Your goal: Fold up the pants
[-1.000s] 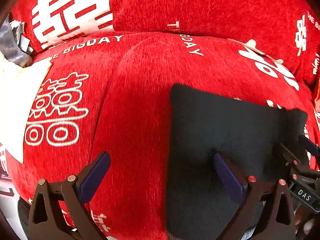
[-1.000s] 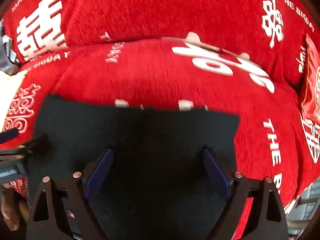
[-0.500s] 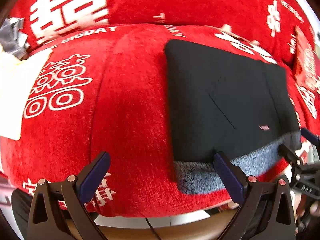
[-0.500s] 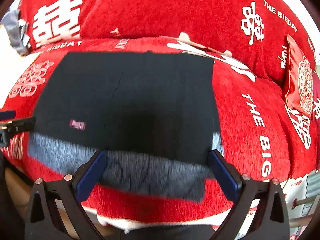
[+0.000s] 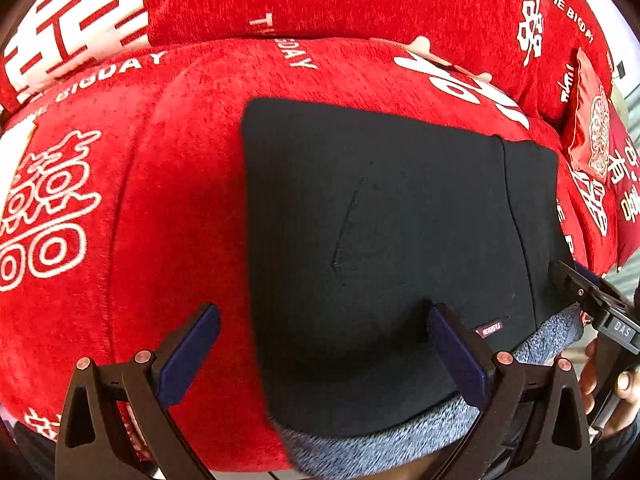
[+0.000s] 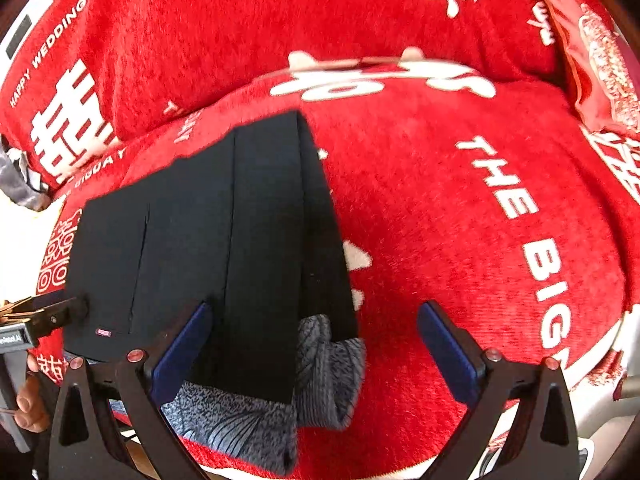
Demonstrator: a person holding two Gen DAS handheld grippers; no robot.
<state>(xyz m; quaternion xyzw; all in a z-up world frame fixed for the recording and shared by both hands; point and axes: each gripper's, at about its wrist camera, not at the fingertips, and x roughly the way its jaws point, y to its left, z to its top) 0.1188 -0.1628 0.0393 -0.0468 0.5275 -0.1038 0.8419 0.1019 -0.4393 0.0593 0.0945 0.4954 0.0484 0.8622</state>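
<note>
Now my left gripper (image 5: 324,350) stands wide open and holds nothing. Its left finger (image 5: 188,354) is over the bare red sofa cover (image 5: 180,208), and its right finger (image 5: 456,354) is over the black pants (image 5: 380,240), so the left edge of the folded cloth runs between the two. I cannot tell if the right finger touches the fabric or only hangs just above it.

The pants lie folded on the sofa seat, as a dark block that reaches from about the middle of the seat to its front edge. At the front edge the grey fleece lining (image 5: 372,448) shows under the black outer side and hangs a little over the edge. A small label (image 5: 491,329) sits on the black cloth near this front edge.

Next, in the right wrist view, the same pants (image 6: 208,248) take the left half of the picture, and the grey lining (image 6: 320,376) is turned out at the right front corner of the fold. My right gripper (image 6: 314,350) has its jaws spread as far as they go and grips nothing. Its left finger (image 6: 180,354) is over the black cloth and its right finger (image 6: 448,354) is over the bare red cover (image 6: 460,240), so the right edge of the pants lies between them. At the far right a red cushion (image 6: 596,60) leans against the sofa back.
</note>
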